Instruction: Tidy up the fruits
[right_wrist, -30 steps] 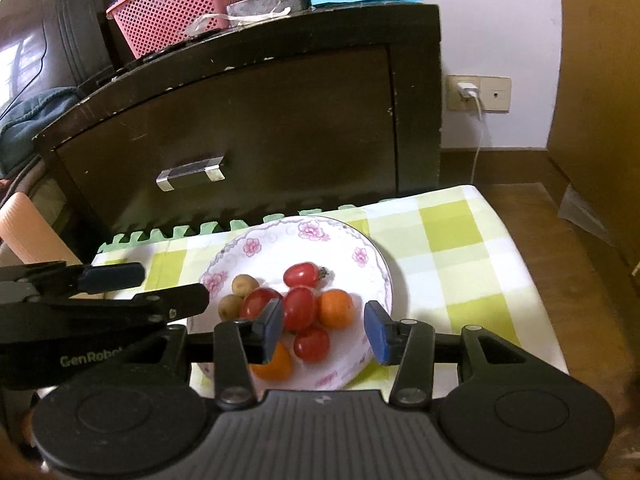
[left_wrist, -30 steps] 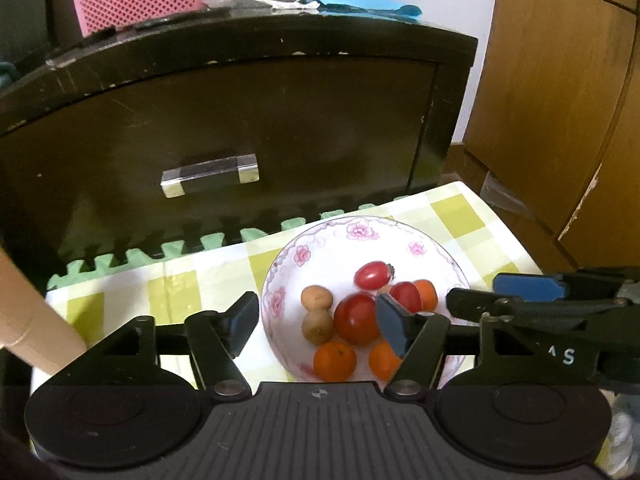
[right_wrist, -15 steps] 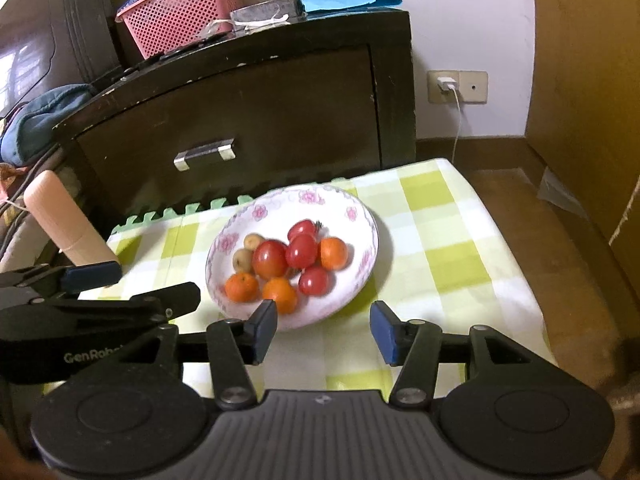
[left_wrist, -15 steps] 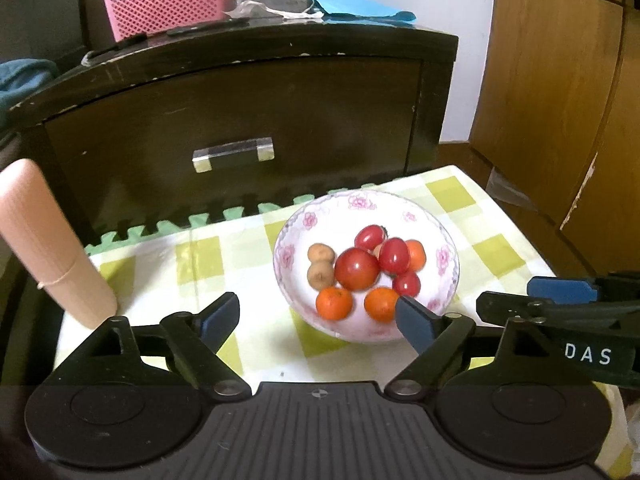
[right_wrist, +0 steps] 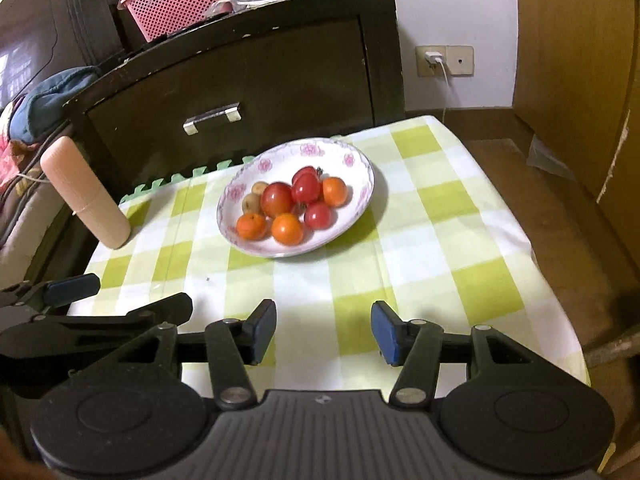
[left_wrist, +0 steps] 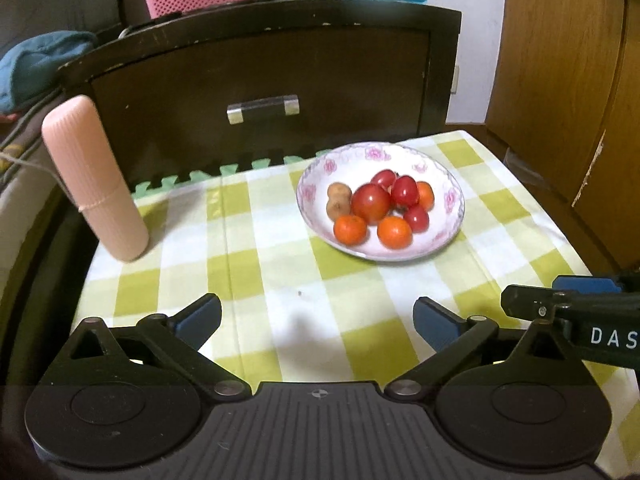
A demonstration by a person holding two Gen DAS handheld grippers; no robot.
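Left gripper (left_wrist: 316,316) and right gripper (right_wrist: 323,330) hovering wide open, empty, over tablecloth's near edge (right_wrist: 472,280). Fruits sitting in floral bowl (right_wrist: 362,184) toward far edge; brown ones (left_wrist: 338,200) partly hidden.

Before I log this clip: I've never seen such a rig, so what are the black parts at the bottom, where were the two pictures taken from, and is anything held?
No robot here: a person holds a two-finger tool in each hand, with a camera on each looking along its fingers. The black parts are the tools themselves. One picture looks out over the left tool, the other over the right tool. Both stand open and hold nothing. On the green checked cloth sits a flowered bowl of small tomatoes, oranges and two brownish fruits. A pink ribbed cylinder stands at the cloth's left edge, before a dark cabinet.
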